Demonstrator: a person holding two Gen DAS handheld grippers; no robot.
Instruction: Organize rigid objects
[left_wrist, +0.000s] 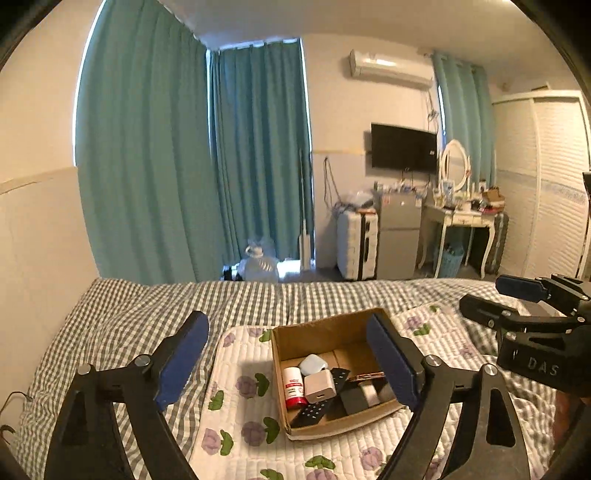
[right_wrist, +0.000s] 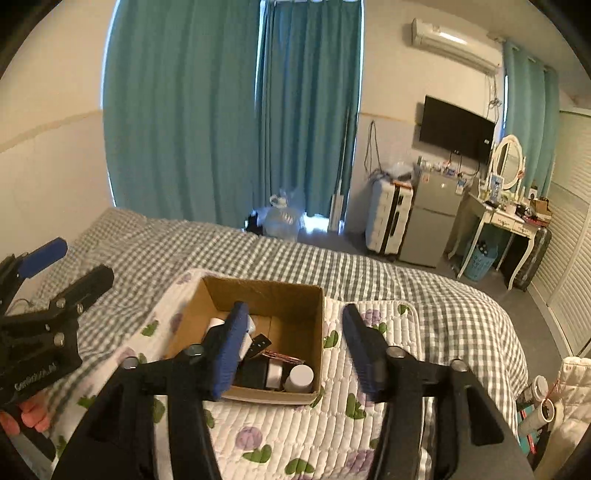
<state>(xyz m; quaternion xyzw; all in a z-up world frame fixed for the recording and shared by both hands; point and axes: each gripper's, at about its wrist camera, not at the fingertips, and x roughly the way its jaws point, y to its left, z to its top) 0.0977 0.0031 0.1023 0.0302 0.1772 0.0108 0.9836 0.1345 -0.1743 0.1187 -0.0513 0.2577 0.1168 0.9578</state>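
An open cardboard box (left_wrist: 295, 334) (right_wrist: 280, 291) sits on a white floral quilted mat (left_wrist: 236, 373) (right_wrist: 295, 428) on the bed. It holds a red and white tube (left_wrist: 293, 387), a pale blue case (left_wrist: 313, 363), a white charger cube (left_wrist: 320, 386), a black remote (left_wrist: 314, 410) and other small items. A white round container (right_wrist: 300, 377) lies at its near right corner. My left gripper (left_wrist: 291, 363) is open and empty, held above the box. My right gripper (right_wrist: 293, 350) is open and empty over the box's right side; it also shows in the left wrist view (left_wrist: 487, 295).
The bed has a grey checked sheet (left_wrist: 147, 314) (right_wrist: 424, 291). Teal curtains (left_wrist: 184, 147) hang behind it. A suitcase (left_wrist: 358, 243), small fridge (left_wrist: 399, 232), dressing table (left_wrist: 465, 218) and wardrobe (left_wrist: 554, 184) stand at the right. Tubes and rolls (right_wrist: 543, 402) lie beside the bed.
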